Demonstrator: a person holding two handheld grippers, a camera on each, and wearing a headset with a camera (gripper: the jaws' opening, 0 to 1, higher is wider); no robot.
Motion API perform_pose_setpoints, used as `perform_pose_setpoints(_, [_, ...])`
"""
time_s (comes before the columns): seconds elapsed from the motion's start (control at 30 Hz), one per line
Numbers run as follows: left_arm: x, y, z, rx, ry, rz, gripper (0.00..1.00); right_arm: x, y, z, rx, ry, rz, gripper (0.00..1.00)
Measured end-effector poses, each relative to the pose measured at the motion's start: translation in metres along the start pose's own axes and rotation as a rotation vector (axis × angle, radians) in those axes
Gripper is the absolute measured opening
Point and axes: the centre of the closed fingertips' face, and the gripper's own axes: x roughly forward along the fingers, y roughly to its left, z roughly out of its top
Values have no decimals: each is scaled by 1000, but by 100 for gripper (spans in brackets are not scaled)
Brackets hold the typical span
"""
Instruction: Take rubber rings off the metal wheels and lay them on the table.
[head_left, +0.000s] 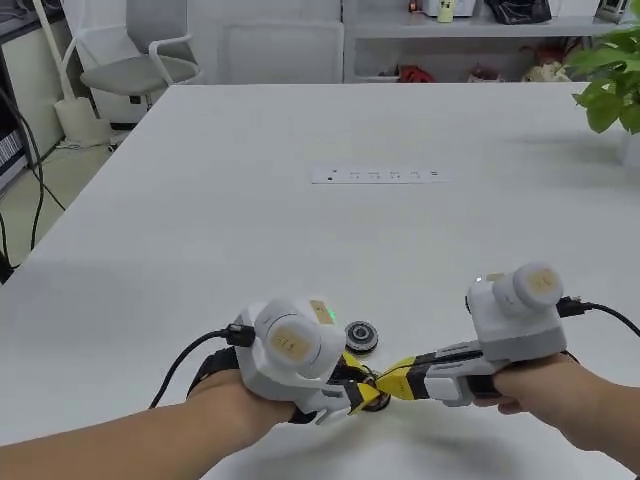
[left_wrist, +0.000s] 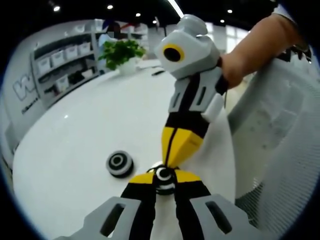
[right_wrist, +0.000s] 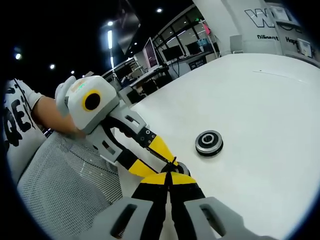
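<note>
We clamped a metal wheel (left_wrist: 163, 173) in the left gripper (left_wrist: 164, 178); the right gripper (right_wrist: 173, 175), jaws together, touched its rim.

Open-plan office / lab workspace, meeting-style table.
Large white counter (head_left: 300, 230) with flush row of power sockets (head_left: 375, 176) set into its top; white swivel chair with grey seat (head_left: 130, 60) at far left corner; black cables (head_left: 25, 150) hanging at left edge. Green leafy potted plant (left_wrist: 121, 52) on counter. Wall shelves with white storage boxes (left_wrist: 60, 60), big grey letter W (right_wrist: 257, 15) on white wall, dark desk monitors (right_wrist: 175, 52) in background, round ceiling spotlights (right_wrist: 159, 10).
</note>
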Motion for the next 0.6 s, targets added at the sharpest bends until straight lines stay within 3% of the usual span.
perform_pose_setpoints(0.27, [-5, -1, 1, -2, -6, -22, 17, -3, -1, 5, 13, -19, 4, 0])
perform_pose_setpoints(0.6, [-17, -3, 10, 9, -27, -33, 23, -5, 1, 13, 22, -42, 13, 0])
